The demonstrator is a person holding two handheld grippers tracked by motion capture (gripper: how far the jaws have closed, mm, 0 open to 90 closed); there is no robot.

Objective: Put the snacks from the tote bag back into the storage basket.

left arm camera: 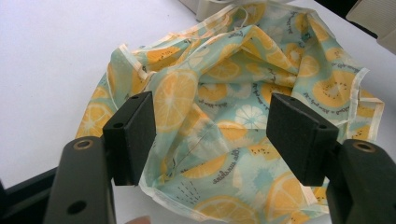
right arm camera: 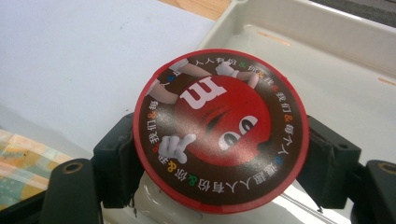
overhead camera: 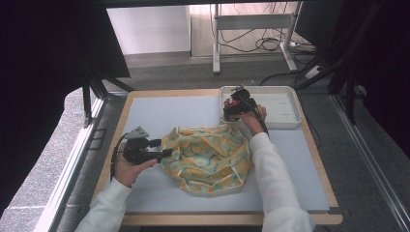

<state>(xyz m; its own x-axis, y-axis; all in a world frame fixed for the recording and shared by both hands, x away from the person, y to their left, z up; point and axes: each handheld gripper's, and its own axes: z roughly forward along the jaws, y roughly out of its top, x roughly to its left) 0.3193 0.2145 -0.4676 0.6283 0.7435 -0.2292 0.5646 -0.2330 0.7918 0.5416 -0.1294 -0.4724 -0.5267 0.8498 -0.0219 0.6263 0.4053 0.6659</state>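
- Looking down from the high view, the crumpled, lemon-printed mint-green fabric bag [overhead camera: 208, 157] lay in a heap at the middle of the grey-topped table [overhead camera: 159, 113]. The left gripper [overhead camera: 162, 152] rested at the bag's left edge, while the right gripper [overhead camera: 231, 107] hung over the near left corner of the shallow white plastic tray [overhead camera: 283, 108], carrying a small round container [overhead camera: 233, 103].
- In the left gripper view, the two black jaws stood apart with the bag's rumpled cloth [left arm camera: 224, 116] between and beyond them, the pads pressing on nothing. The cloth looked thin, soft and light, so it would likely sag and slip; a bunched fold or the pale hemmed edge seemed the best place to pinch.
- In the right gripper view, the jaws were clamped on either side of the container, its red-rimmed round lid printed with a red candy character [right arm camera: 219, 128] facing the camera, above the tray's corner [right arm camera: 327, 60]. It seemed stiff, smooth and light, so a slack grip on its sides could let it slide.
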